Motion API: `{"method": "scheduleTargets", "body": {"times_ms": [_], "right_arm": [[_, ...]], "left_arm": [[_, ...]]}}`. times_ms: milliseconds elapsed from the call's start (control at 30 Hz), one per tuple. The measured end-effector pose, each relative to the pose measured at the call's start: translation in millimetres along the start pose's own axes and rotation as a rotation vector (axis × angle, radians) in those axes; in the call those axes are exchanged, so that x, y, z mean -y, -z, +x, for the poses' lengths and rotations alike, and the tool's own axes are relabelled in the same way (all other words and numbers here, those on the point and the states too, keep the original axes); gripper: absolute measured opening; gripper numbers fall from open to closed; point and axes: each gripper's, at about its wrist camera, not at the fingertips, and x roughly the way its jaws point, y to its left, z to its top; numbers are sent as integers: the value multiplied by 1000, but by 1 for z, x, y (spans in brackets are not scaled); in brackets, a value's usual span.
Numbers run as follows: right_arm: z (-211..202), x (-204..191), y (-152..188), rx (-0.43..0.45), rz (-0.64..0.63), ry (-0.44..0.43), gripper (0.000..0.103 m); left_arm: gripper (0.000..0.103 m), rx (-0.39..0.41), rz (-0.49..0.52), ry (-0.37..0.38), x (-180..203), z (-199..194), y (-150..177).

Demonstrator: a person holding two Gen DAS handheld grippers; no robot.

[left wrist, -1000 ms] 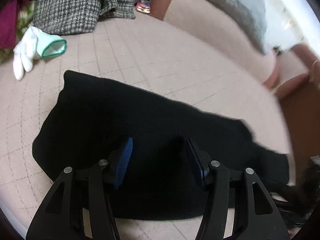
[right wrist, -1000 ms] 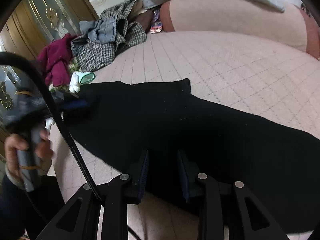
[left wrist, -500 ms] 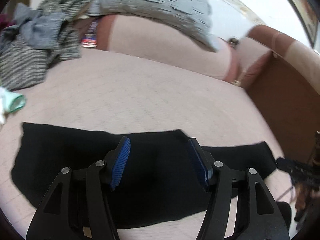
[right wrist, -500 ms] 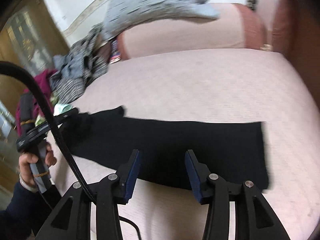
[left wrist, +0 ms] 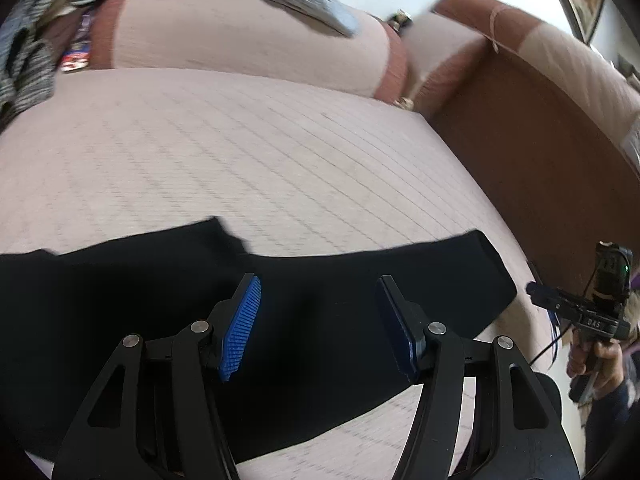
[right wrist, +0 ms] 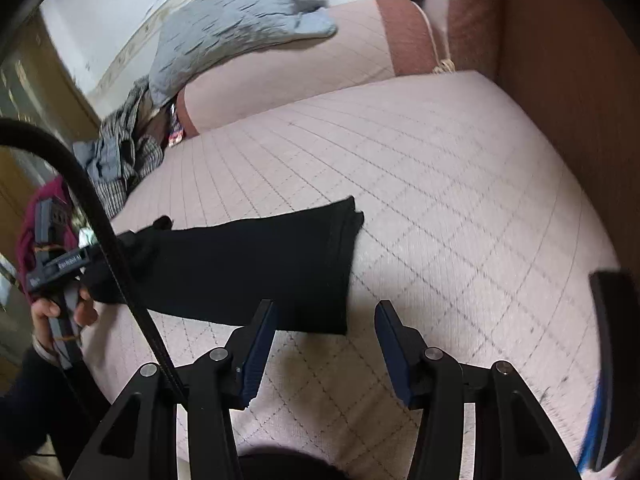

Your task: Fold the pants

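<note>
The black pants (left wrist: 168,320) lie flat as one long strip across the pink quilted bed (left wrist: 240,152). My left gripper (left wrist: 318,320) is open and empty, held above the strip's middle. In the right wrist view the pants (right wrist: 248,268) stretch from the left hand to a squared end at centre. My right gripper (right wrist: 324,340) is open and empty, just in front of that end, over bare quilt. The other hand-held gripper shows at each view's edge: the right one in the left view (left wrist: 592,312) and the left one in the right view (right wrist: 56,264).
A grey blanket (right wrist: 240,28) lies on the pink bolster at the back. A heap of clothes (right wrist: 116,160) sits at the bed's far left. A brown wooden bed frame (left wrist: 540,152) runs along the right side.
Both grippers have drawn back and lifted from the pants. The right gripper has opened wider and now sits off the fabric's end. Both views have swung to the right.
</note>
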Motion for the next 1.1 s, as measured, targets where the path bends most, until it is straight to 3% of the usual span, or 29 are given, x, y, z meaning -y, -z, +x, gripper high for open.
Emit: {"method": "scheduleTargets", "body": {"times_ms": [300, 467, 567, 700, 900, 967, 1100], "right_arm": [[20, 18, 5, -21, 19, -83, 50], [31, 23, 9, -28, -1, -121, 50], [28, 25, 11, -17, -26, -151, 52], [27, 27, 17, 11, -48, -195, 61], [27, 30, 30, 78, -77, -235, 65], [27, 32, 31, 85, -86, -249, 65], [29, 34, 32, 94, -114, -282, 66]], "left_arm": [[60, -105, 118, 117, 70, 56, -24], [60, -178, 249, 180, 122, 95, -45], [60, -191, 343, 188, 153, 114, -55], [60, -274, 462, 188, 181, 144, -56], [60, -358, 521, 213, 205, 174, -44], [64, -357, 527, 231, 212, 183, -43], [79, -360, 635, 274, 222, 190, -36]]}}
